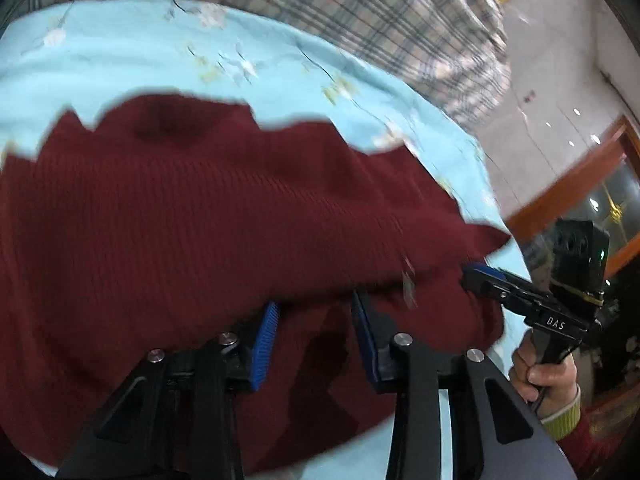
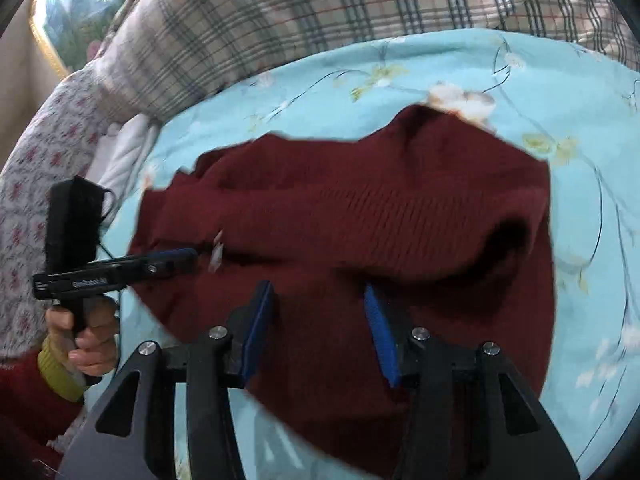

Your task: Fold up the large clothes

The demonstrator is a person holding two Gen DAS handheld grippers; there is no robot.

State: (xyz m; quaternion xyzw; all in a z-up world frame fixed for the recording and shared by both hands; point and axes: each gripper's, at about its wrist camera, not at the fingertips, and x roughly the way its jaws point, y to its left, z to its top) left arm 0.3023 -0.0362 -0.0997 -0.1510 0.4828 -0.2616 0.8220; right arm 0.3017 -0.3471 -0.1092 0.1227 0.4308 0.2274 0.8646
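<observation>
A dark red knitted sweater (image 1: 200, 216) lay spread and rumpled on a light blue floral bedsheet (image 1: 120, 60), with a plaid quilt (image 1: 340, 12) bunched behind it at the far edge of the bed; no container of any kind showed in either view. In the left wrist view the left gripper (image 1: 316, 340) hung low over the near part of the sweater, its blue-padded jaws standing well apart with the red knit lying between and under them, nothing pinched. To its right the right gripper (image 1: 480, 276) came in from the side, its tips at the sweater's edge beside a small pale tag (image 1: 408, 288), and the right hand (image 1: 540, 376) curled around its handle, a yellow-green cuff at the wrist. In the right wrist view, at the left, the left hand (image 2: 80, 340) gripped its handle the same way, and the left gripper reached across onto the sweater near that tag. A floral pillow (image 2: 44, 184) sat at the far left behind it. Toward the middle, the right gripper's own blue jaws stood wide apart above the cloth, holding nothing, while the sweater filled the middle of the sheet, a fold humped up on its right side. Both views were blurred.
</observation>
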